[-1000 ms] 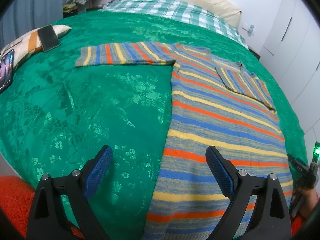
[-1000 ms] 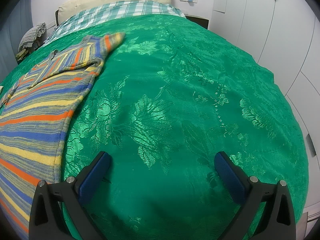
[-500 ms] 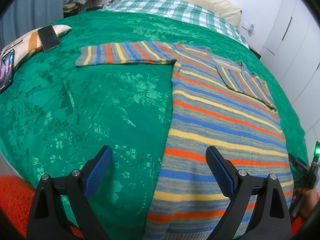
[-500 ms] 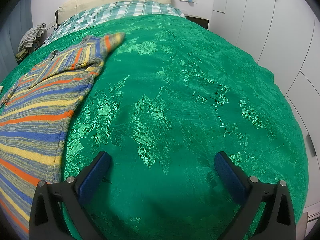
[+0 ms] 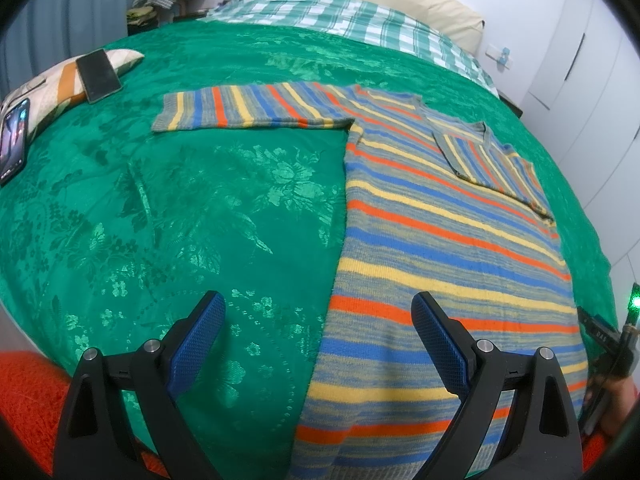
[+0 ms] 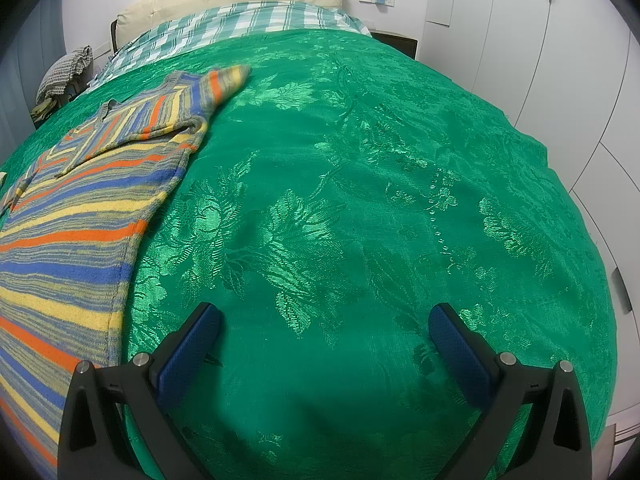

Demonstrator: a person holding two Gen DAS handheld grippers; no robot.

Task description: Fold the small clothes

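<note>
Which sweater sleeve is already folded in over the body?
The right-hand sleeve, lying across the sweater chest near the collar; the left-hand sleeve stretches flat onto the green bedspread.

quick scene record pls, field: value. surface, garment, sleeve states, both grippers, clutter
surface: green bedspread
garment: striped sweater, lying flat
left sleeve: spread out sideways
right sleeve: folded in over the chest
left gripper: open, empty, over the sweater's left edge near the hem
right gripper: open, empty, over bare bedspread right of the sweater
clutter: two phones on a small pillow at far left
</note>
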